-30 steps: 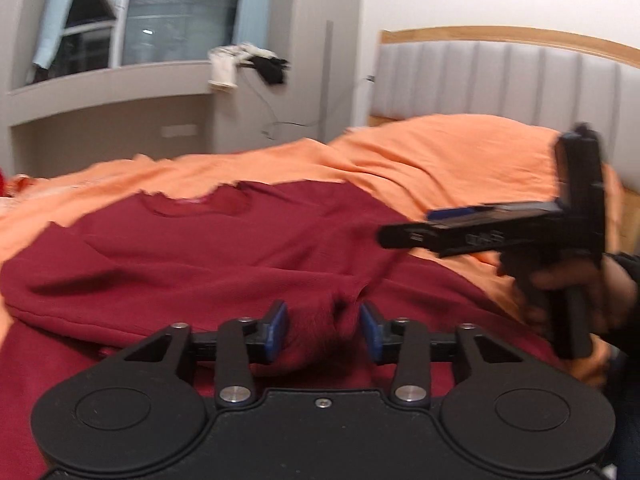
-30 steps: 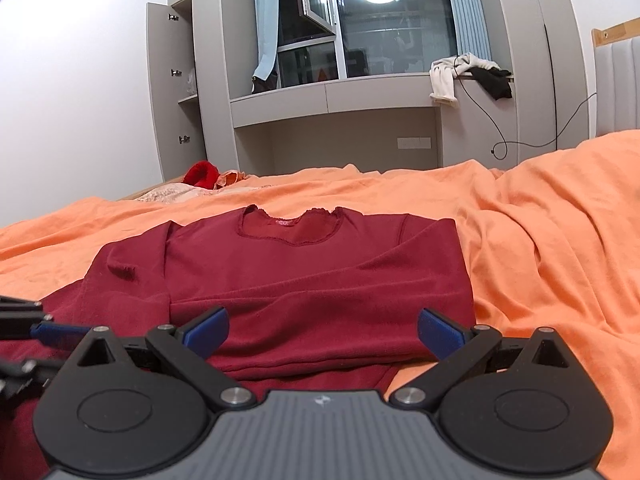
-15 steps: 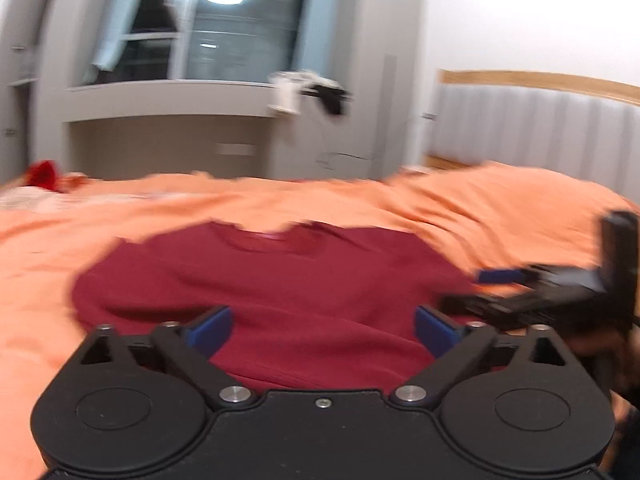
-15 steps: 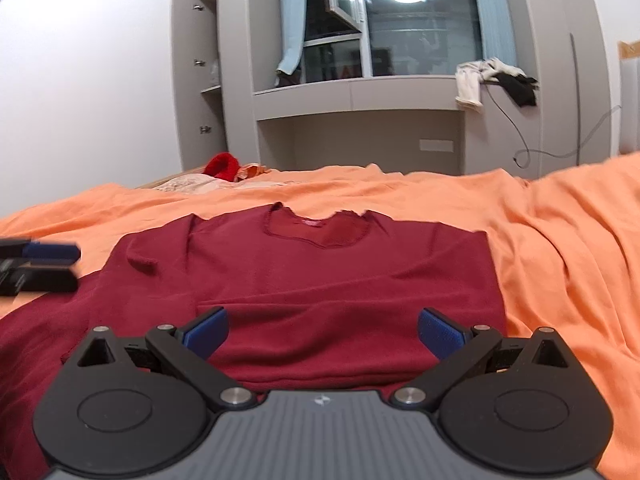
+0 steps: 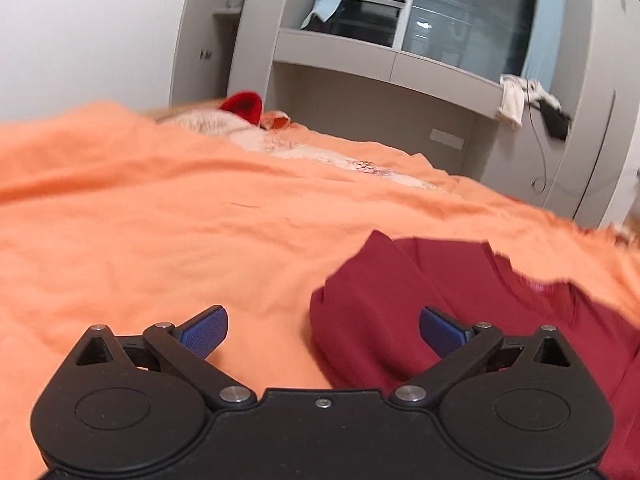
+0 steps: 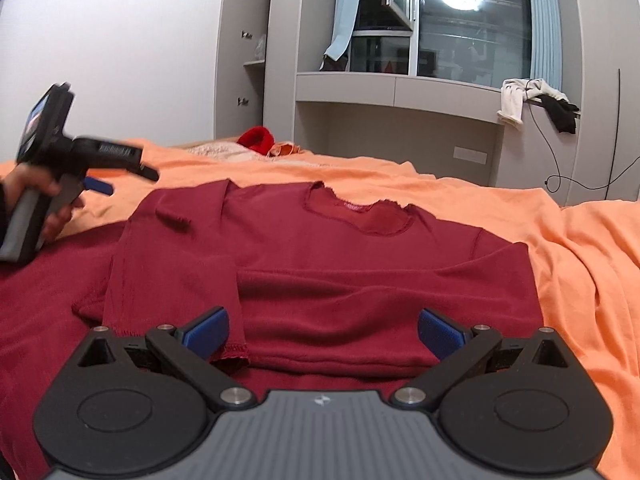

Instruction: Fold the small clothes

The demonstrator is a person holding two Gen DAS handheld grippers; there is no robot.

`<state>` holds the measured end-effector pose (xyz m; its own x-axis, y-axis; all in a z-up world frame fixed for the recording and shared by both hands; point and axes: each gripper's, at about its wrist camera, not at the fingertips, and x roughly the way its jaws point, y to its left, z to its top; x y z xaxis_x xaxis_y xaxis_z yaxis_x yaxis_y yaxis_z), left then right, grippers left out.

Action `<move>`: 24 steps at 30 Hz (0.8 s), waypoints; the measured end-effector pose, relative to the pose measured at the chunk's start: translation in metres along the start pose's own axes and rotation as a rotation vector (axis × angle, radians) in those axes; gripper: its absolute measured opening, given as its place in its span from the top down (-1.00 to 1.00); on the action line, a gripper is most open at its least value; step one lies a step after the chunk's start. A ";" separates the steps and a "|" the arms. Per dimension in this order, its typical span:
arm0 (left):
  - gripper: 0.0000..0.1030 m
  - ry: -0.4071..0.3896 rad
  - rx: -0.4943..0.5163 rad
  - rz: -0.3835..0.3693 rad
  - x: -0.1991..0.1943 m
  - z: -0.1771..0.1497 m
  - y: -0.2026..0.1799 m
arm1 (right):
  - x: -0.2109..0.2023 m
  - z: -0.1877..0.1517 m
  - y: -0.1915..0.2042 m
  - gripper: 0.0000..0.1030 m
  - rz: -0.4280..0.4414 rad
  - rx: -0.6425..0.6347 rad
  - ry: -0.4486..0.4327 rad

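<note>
A dark red long-sleeved top [image 6: 320, 248] lies flat on the orange bedspread [image 6: 580, 264], neckline away from me, with both sleeves folded across its body. My right gripper [image 6: 322, 320] hovers open over the top's lower part, nothing between its blue pads. My left gripper [image 6: 128, 180], held by a hand [image 6: 36, 196], is off the top's left side, above the bedspread. In the left wrist view it [image 5: 322, 322] stands wide open and empty, with the left shoulder edge of the top [image 5: 420, 300] just ahead of its right finger.
A bright red item [image 6: 256, 140] and pale clothes lie at the bed's far end. Beyond stands a grey window ledge with white and black garments [image 6: 520, 100] draped on it and a cable hanging down. A grey cabinet stands at the left.
My left gripper let go of a fold of the red top, opened wide and swung left off the garment, over bare bedspread. My right gripper shifted only slightly and stayed open.
</note>
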<state>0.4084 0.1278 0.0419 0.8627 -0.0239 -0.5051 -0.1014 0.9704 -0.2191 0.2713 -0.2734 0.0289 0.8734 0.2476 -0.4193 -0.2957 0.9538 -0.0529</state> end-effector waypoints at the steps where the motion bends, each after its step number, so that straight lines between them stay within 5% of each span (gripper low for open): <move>1: -0.98 -0.004 -0.033 -0.021 0.005 0.004 0.007 | 0.001 -0.001 0.000 -0.99 0.002 -0.001 0.006; 5: -0.91 -0.005 -0.129 -0.083 0.020 0.009 0.023 | 0.005 -0.003 -0.001 -0.99 0.008 -0.001 0.032; 9: -0.71 0.028 -0.092 -0.146 0.031 0.006 0.017 | 0.007 -0.004 -0.003 -0.99 0.014 0.008 0.045; 12: -0.21 0.094 -0.076 -0.138 0.042 0.000 0.009 | 0.008 -0.004 -0.004 -0.99 0.017 0.016 0.047; 14: 0.51 0.139 -0.089 -0.124 0.051 -0.003 0.012 | 0.007 -0.005 -0.005 -0.99 0.017 0.019 0.049; 17: 0.82 0.146 -0.106 -0.121 0.052 -0.005 0.014 | 0.007 -0.005 -0.005 -1.00 0.016 0.021 0.052; 24: 0.86 0.118 -0.069 -0.040 0.047 -0.004 0.008 | 0.008 -0.005 -0.005 -1.00 0.010 0.018 0.055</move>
<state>0.4458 0.1337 0.0132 0.8027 -0.0945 -0.5888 -0.1051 0.9495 -0.2956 0.2780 -0.2773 0.0212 0.8474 0.2483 -0.4693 -0.2973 0.9543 -0.0319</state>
